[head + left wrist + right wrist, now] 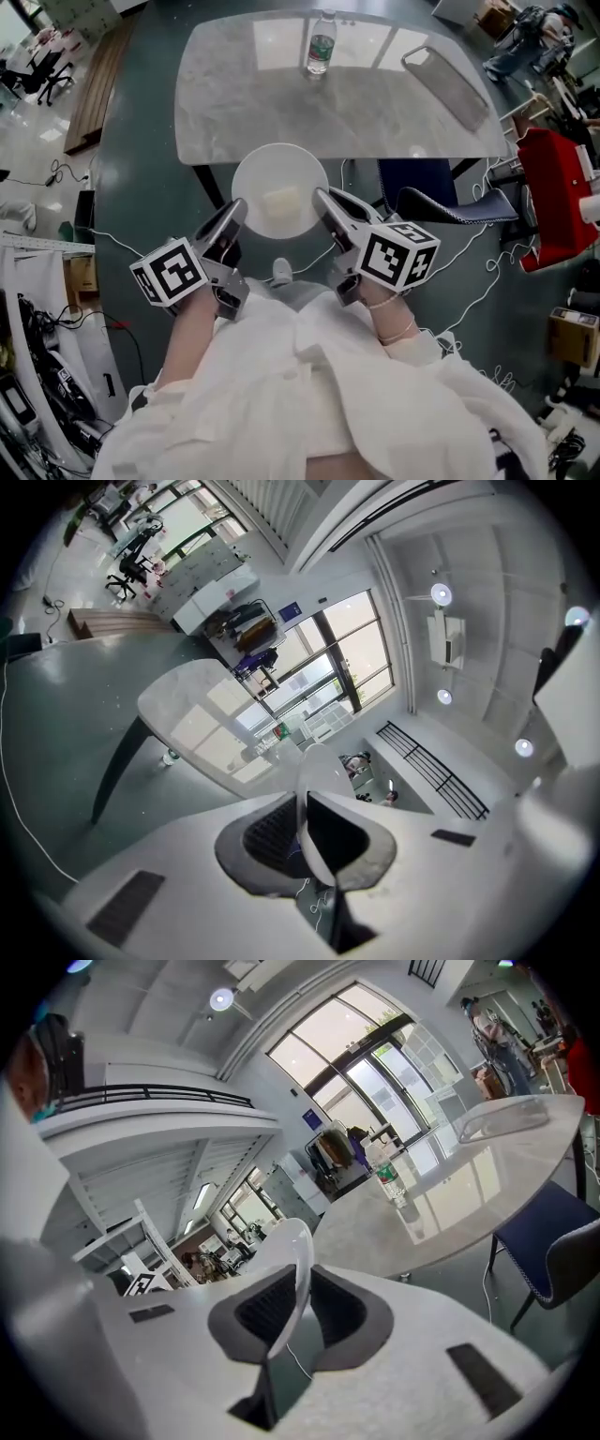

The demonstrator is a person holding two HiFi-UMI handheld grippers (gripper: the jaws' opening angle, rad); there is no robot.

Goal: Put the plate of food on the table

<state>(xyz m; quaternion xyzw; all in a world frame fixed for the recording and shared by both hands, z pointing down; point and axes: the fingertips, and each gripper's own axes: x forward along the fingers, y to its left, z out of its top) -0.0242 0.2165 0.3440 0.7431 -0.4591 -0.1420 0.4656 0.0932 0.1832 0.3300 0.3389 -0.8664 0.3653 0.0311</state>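
Head view: the white plate (279,173), bearing a pale block of food (281,202), is held in the air at the near edge of the marble table (394,103), not yet set down. Its rim is clamped on opposite sides by the left gripper (232,216) and the right gripper (326,202). The plate is best kept level, carried forward evenly and lowered onto bare marble, clear of the water bottle (321,45). The bottle's label cannot be read; no other writing is legible.

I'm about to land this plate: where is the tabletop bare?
Bare: the left half of the table, and the near strip between water bottle and plate. Taken: far middle by the bottle, right end by the clear tray.
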